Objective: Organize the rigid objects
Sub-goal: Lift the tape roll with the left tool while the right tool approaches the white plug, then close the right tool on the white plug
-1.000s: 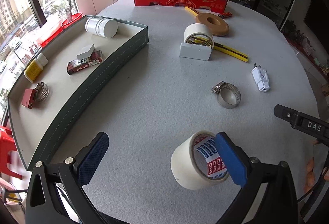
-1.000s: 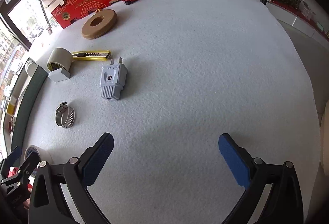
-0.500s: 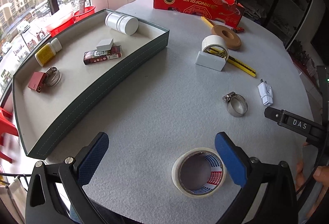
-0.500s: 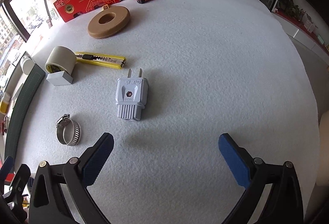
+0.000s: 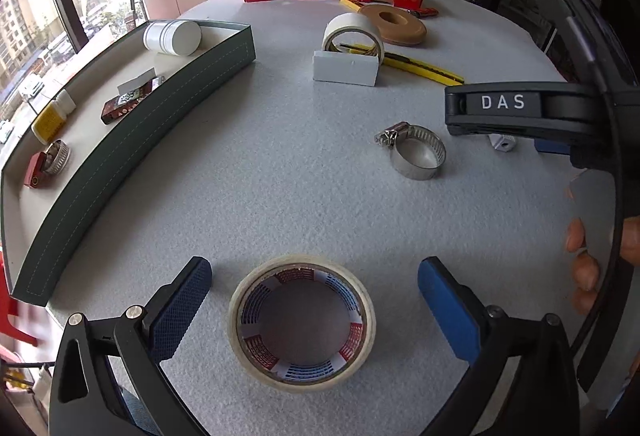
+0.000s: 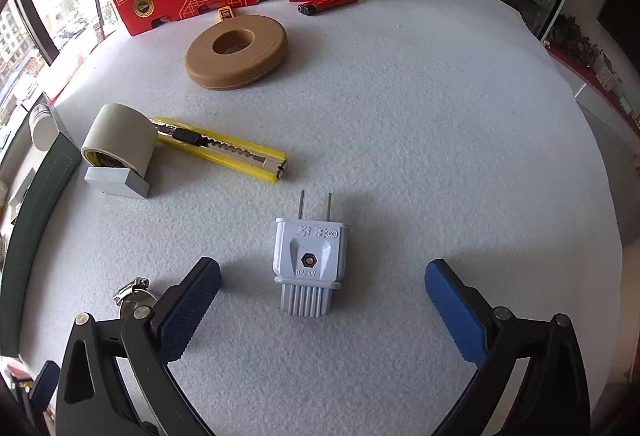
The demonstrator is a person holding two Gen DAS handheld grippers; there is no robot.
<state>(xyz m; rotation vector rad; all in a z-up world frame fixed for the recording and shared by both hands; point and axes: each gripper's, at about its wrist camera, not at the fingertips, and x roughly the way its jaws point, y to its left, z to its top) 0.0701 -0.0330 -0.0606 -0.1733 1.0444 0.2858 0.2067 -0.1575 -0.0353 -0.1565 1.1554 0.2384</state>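
Two grippers are seen low over the grey counter (image 6: 400, 116), both with fingers wide apart and nothing clamped. Between the fingers of the left gripper (image 5: 314, 310) a roll of tape (image 5: 302, 324) lies flat, not touched. Between the fingers of the right gripper (image 6: 322, 310) a grey plug (image 6: 309, 262) lies flat — its two prongs are pointed away. A hose clamp (image 5: 416, 150) rests further out, and the green tray (image 5: 120, 132) stands at the left, with small items inside.
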